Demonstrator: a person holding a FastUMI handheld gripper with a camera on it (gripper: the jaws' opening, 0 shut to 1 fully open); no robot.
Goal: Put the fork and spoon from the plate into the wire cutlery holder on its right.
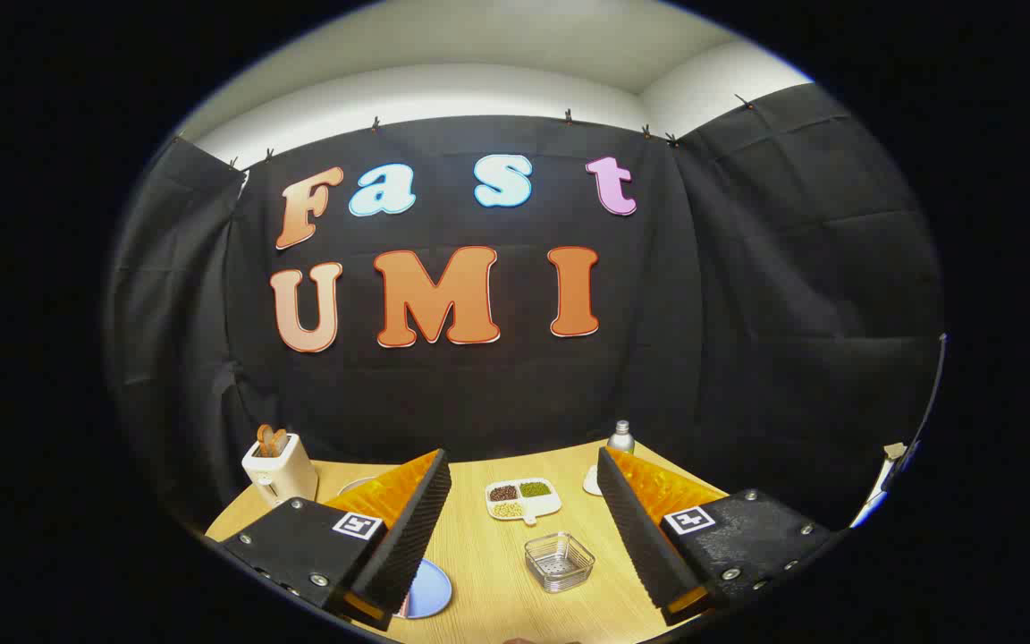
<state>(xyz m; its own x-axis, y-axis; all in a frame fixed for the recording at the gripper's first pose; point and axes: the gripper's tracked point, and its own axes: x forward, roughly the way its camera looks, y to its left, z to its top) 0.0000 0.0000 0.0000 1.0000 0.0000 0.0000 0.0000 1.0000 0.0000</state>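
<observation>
As the gripper hangs over the near edge, tabletop: pale wood, carries everything below.
Gripper: fingers spread wide, nothing between them, not touching anything.
Toaster: far left corner, slices sticking up; not part of the job.
Plate: blue, flat on the tabletop, mostly hidden behind the left finger, only its right rim visible.
Wire cutlery holder: prob. the square, see-through, mesh-bottomed box just right of the plate, between the fingers, open side up; apart from the plate.
Divided dish: three kinds of beans, beyond the holder.
Bottle: metal, at the far edge, past the right finger.
Fork + spoon: should lie on the plate, in the part the left finger covers; can't make them out.
Handling (judgement): likely light, stiff, thin, smooth, so slippery and low to the plate. Best to pinch across the handle near mid-length, w/ fingers closing on the narrow sides; a grip on the bowl or tines would prob. pivot.
Risk (judgement): the plate may skid if the fingers scrape it.
</observation>
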